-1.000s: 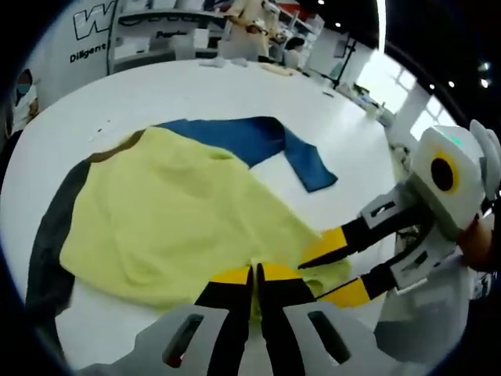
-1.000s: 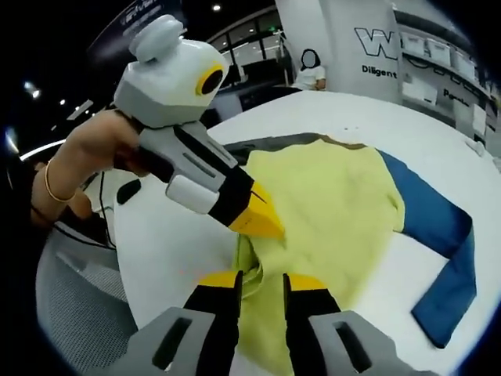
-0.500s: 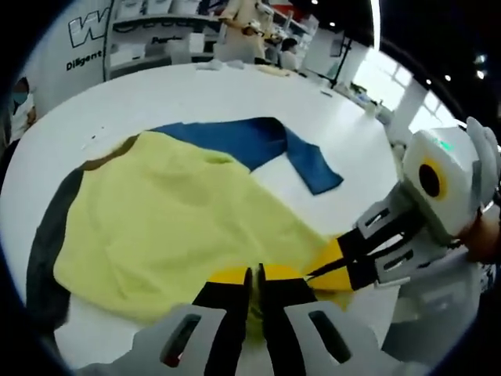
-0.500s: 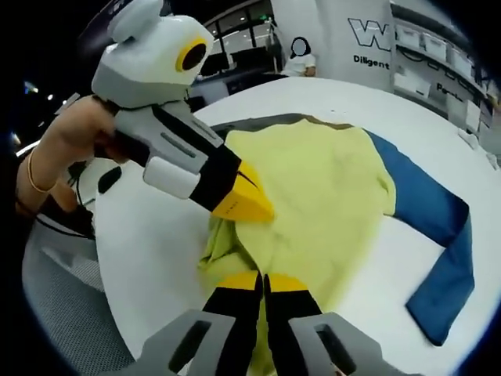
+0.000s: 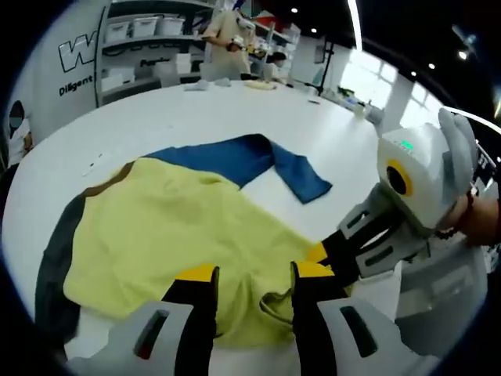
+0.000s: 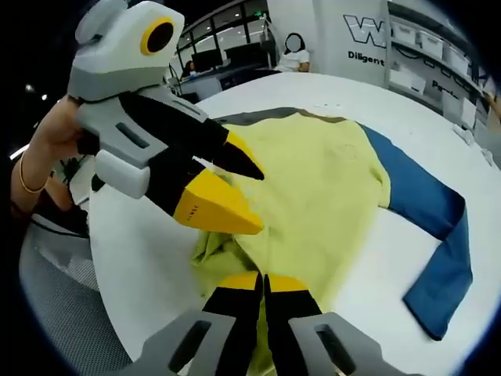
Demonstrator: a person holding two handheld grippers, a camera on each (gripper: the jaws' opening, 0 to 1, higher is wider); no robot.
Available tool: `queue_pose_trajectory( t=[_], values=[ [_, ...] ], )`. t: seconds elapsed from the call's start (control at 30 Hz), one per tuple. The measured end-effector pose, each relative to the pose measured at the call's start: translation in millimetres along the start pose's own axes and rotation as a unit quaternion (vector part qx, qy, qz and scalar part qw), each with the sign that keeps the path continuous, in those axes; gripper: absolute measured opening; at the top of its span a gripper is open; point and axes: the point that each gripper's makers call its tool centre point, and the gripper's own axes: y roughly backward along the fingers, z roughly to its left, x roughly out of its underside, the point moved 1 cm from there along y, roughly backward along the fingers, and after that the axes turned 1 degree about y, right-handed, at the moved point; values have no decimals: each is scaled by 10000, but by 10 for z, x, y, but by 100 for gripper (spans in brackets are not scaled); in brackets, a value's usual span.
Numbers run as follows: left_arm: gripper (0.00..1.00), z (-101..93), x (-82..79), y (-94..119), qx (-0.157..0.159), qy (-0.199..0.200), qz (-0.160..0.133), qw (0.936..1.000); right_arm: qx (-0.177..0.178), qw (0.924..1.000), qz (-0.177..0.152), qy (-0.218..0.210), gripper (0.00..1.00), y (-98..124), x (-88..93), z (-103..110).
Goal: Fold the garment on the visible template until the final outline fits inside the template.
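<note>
the garment (image 5: 180,235) lies spread on the white table (image 5: 196,110). our right gripper (image 6: 262,283) pinches its near hem with the jaws together, to lift it for the fold, while our left gripper (image 5: 254,274) stands apart above the same edge.

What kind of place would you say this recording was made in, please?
Probably a lab or company workspace: a large white table holding the garment, shelves of storage bins along the wall beside large printed lettering, and people working at the back.
</note>
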Motion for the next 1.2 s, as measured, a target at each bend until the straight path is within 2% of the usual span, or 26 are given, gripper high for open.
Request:
queue_pose_trajectory(
  t=[0.17,0.3,0.53,0.73,0.97,1.2],
  values=[
    [50,-51,16,93,13,-199,-114,9997,-13,10000,-7,-82,0,-2,13,-4],
    [66,-63,57,136,-10,-360,-151,9992,-15,9998,-20,-183,0,1,22,-7],
    [77,-70,159,178,-71,-618,-184,9979,-70,9994,-33,-331,0,13,28,-6],
    [75,-60,329,189,-100,-713,-143,9973,-80,9991,-40,-408,0,18,26,-5],
    [67,-133,379,240,-50,-851,-460,9953,-103,9989,-41,-466,0,21,28,-2],
    [55,-150,472,252,-110,-1057,-431,9934,-109,9987,-37,-498,0,16,39,-6]
  ],
)
